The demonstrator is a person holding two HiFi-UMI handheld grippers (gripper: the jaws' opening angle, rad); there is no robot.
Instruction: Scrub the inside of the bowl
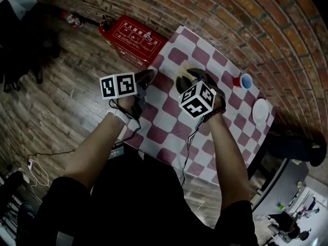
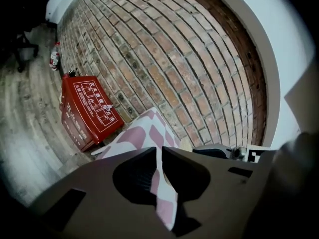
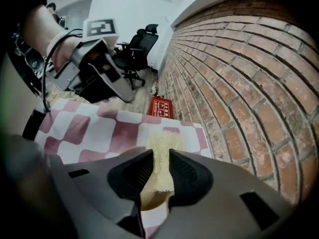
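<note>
Head view: the left gripper (image 1: pixel 146 78) hangs over the desk's (image 1: pixel 225 132) left edge, its jaws drawn nearly together on nothing. Just beside it sits the bowl (image 1: pixel 182 83), partly hidden under the right gripper (image 1: pixel 197 80), which pinches a yellow sponge (image 3: pixel 162 156). Nothing steadies the bowl, so I judge that hard scrubbing could skid it toward that near edge. The sponge, held by a narrow strip, might also twist loose. The plank floor (image 1: pixel 61 106) lies at left, with a red box (image 1: pixel 134 36) against the brick wall (image 1: pixel 230 14). A red-and-white checked cloth covers the desk. Farther right stand a red cup (image 1: pixel 245 81) and a white dish (image 1: pixel 260 110).
</note>
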